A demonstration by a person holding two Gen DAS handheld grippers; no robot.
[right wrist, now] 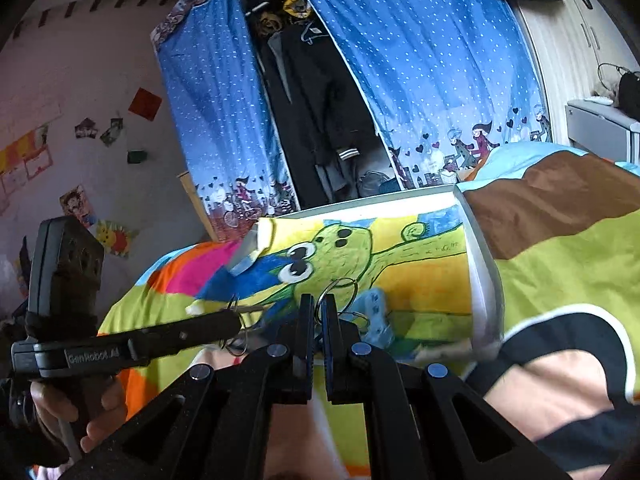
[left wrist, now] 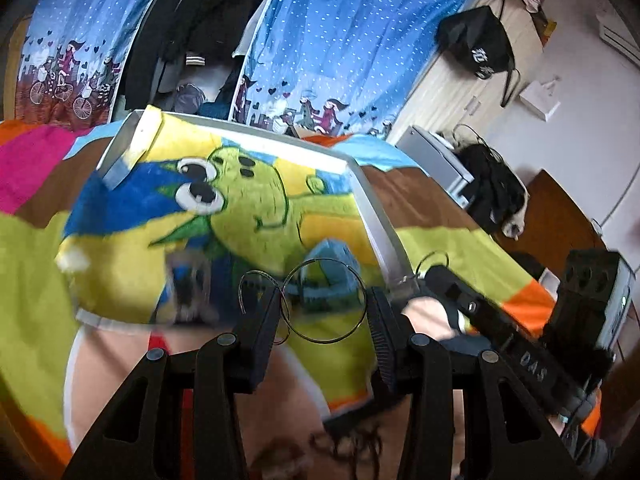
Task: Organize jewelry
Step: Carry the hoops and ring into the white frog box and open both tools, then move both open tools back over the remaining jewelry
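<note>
My left gripper (left wrist: 324, 312) has its fingers wide apart, and a large thin hoop earring (left wrist: 324, 300) spans the gap, touching both pads. A second hoop (left wrist: 256, 292) hangs at the left finger. Both stay sharp against a blurred background. In the right wrist view my right gripper (right wrist: 318, 312) is shut on a silver hoop (right wrist: 340, 290). The left gripper (right wrist: 236, 320) reaches in from the left, with hoops at its tip. From the left wrist view, the right gripper (left wrist: 424, 278) carries a thin hoop (left wrist: 434, 260). Both grippers hover over a white-rimmed tray (left wrist: 372, 208) (right wrist: 484, 280) lined with a green cartoon cloth.
A light blue item (left wrist: 332, 256) (right wrist: 376, 314) lies in the tray, and a blurred small object (left wrist: 188, 284) sits to its left. The tray rests on a colourful blanket (left wrist: 32, 248). Blue dotted curtains (left wrist: 360, 40) hang behind it. A hand (right wrist: 96, 420) holds the left gripper.
</note>
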